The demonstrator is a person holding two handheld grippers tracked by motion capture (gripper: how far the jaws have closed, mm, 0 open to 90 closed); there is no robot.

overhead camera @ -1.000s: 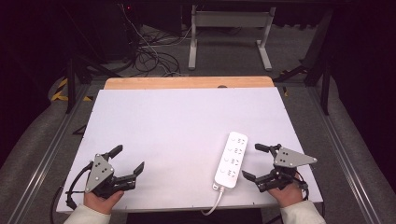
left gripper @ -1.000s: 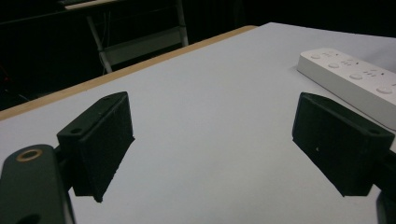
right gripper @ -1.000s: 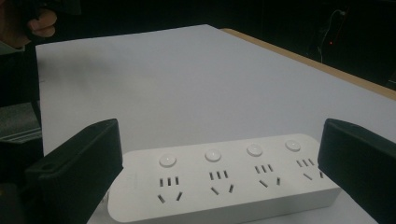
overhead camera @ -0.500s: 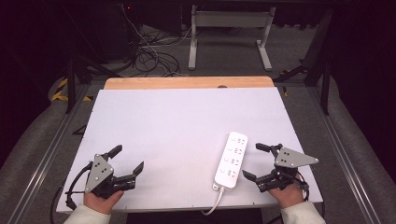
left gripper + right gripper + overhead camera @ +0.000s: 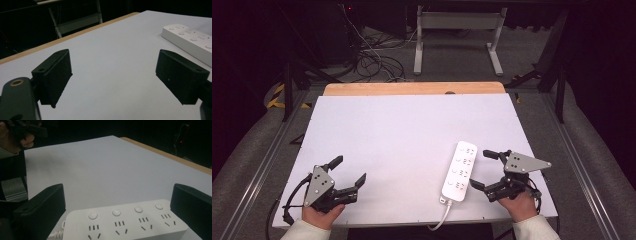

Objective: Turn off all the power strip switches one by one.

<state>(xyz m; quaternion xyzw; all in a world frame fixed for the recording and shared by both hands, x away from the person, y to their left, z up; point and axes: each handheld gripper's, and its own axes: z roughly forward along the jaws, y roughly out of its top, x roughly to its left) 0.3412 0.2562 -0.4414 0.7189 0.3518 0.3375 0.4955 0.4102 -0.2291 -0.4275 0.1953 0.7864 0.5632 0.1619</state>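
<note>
Power strip (image 5: 459, 171), glossy white plastic and oblong, lies flat on the matte white surface (image 5: 402, 140). Right claw (image 5: 484, 170) spread wide at its three o'clock; left claw (image 5: 347, 170) spread too, empty, at nine.

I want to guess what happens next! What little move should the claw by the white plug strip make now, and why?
Probably the right gripper should ease forward over the power strip. Its jaws stand wide open with nothing between them, and in the right gripper view the strip lies just ahead, spanning the gap. The left gripper hovers open far off.
</note>
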